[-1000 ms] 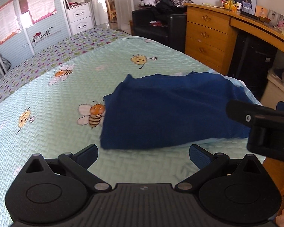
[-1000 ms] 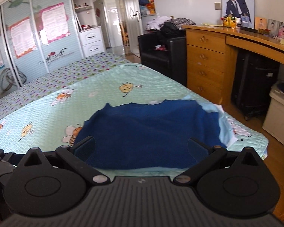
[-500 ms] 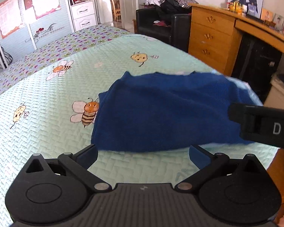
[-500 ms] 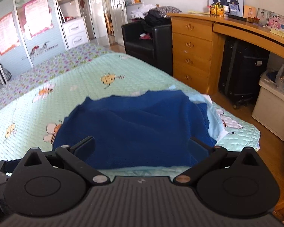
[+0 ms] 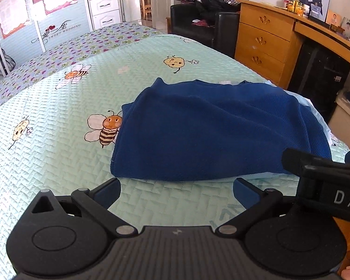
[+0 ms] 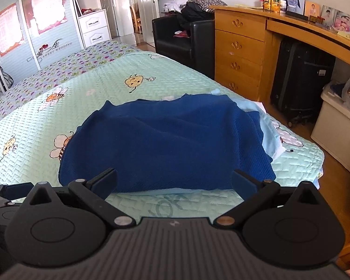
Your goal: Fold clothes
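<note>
left wrist view: both claws, left claw (image 5: 176,187) and right claw (image 6: 173,178), gape empty at frame bottom, near the blue garment (image 5: 212,130) lying flat on the bed (image 5: 58,140).

Navy garment (image 5: 212,128), bee-print mint bedspread (image 5: 58,140)

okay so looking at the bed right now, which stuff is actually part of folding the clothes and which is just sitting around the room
Part of the job:
dark blue garment
light blue garment under it
left tongs, open
right tongs, open

Just lying about:
bee-print bedspread
wooden dresser
black armchair
black suitcase
</note>
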The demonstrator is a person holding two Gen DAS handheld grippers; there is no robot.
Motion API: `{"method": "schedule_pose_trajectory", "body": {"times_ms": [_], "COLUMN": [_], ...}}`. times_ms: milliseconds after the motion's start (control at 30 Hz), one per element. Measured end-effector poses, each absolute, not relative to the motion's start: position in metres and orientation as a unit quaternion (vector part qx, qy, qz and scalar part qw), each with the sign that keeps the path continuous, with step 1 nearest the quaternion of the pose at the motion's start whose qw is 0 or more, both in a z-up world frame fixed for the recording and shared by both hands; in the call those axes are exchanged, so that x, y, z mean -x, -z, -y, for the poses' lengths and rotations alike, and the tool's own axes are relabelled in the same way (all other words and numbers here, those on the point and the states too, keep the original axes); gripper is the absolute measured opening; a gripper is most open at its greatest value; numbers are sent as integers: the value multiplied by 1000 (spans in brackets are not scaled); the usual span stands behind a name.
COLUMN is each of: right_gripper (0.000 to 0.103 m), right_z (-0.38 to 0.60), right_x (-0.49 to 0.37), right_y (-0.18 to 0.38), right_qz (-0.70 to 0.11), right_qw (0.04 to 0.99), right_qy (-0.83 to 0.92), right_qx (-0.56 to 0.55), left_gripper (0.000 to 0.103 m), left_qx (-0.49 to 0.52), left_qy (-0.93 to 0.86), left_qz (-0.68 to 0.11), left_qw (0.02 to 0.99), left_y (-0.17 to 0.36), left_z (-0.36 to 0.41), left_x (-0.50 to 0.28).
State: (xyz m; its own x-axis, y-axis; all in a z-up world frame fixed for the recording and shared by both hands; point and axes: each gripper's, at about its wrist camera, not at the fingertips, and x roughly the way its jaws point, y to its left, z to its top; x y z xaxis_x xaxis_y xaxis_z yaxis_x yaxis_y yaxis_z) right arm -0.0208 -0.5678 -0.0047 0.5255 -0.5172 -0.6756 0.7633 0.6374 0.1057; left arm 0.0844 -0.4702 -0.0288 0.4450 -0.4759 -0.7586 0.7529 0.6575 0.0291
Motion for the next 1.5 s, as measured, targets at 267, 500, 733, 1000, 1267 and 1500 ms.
{"method": "schedule_pose_trajectory", "body": {"times_ms": [267,500,733,1000,1267,1500], "right_gripper": [103,103,103,103,103,103], "right_z": [570,568,567,564,563,561], "right_x": [25,28,30,34,35,37], "right_y": [4,-1,-5,-6,-5,-6], "right_qz": [-308,-299,-293,-287,-282,-276], "right_qw": [850,854,857,858,861,863], "right_qy": [379,380,379,380,376,376], "right_qx": [-195,-193,-192,-191,-194,-195], "left_gripper": [102,102,102,102,102,102], "left_qx": [-181,-179,-177,-174,-173,-174], "left_qy": [371,372,371,373,371,370], "left_qz": [-378,-372,-370,-370,-365,-357], "left_qw": [829,831,833,832,836,840], "left_y": [28,24,20,19,19,17], "left_z": [472,469,469,470,471,472], "left_x": [-84,-81,-80,-79,-80,-78]}}
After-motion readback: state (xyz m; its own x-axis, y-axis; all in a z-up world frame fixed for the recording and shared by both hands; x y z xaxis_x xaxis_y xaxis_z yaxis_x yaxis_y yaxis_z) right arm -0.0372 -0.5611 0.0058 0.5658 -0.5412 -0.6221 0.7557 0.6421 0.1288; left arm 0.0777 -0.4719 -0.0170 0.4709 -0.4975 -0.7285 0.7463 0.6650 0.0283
